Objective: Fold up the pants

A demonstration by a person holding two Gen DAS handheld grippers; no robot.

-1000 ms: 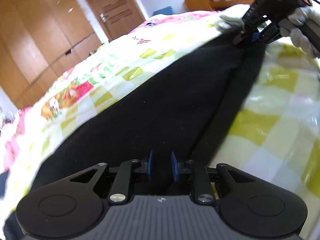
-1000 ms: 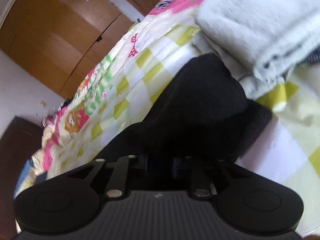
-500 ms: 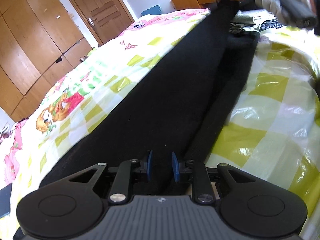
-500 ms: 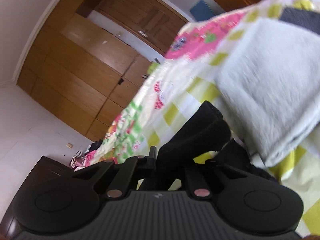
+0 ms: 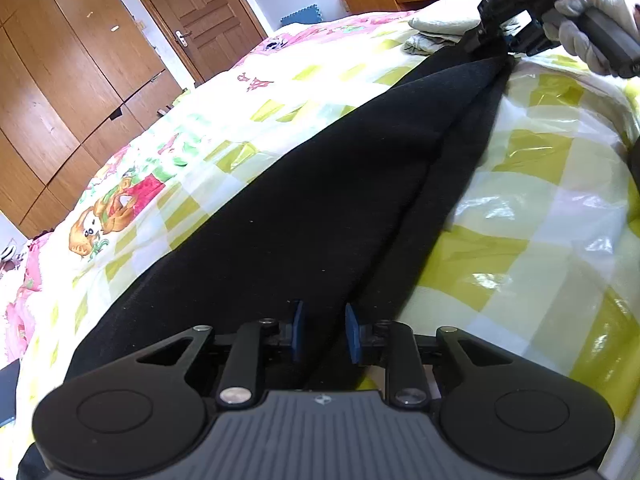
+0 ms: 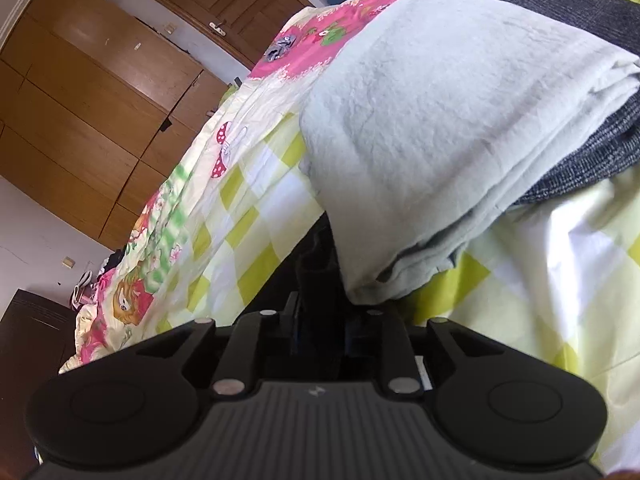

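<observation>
Your right gripper (image 5: 502, 46), which half a second ago had the far end of the pants (image 5: 320, 208) lifted off the bed (image 5: 540, 240), now has it low again, beside the folded stack (image 5: 436, 28). Its jaws have just been opening after a tight squeeze, and black cloth stands between them in the right wrist view; whether the pads still press on it you cannot tell from here. Your left gripper (image 5: 322, 332) has hardly shifted: its blue pads (image 5: 298, 330) stand apart with the near end of the pants between them, and the cloth does not look pinched, so I judge that end released.

The pants lie as one long dark band across the bed, from your left gripper near to your right gripper far, one leg laid over the other with an edge showing on the right.

Expect them to be soft, limp and fairly light; they will sag and slide wherever unsupported, and the glossy sheet may let them slip. Take both layers together at the ends, near the corners, so the legs stay aligned.

Black on black hides seams and layers; you cannot tell waistband from cuffs. The near end is covered by the left gripper's body. In the right wrist view the pale folded cloth (image 6: 440, 120) and the grey knit (image 6: 580, 40) under it hide most of the far end.
</observation>
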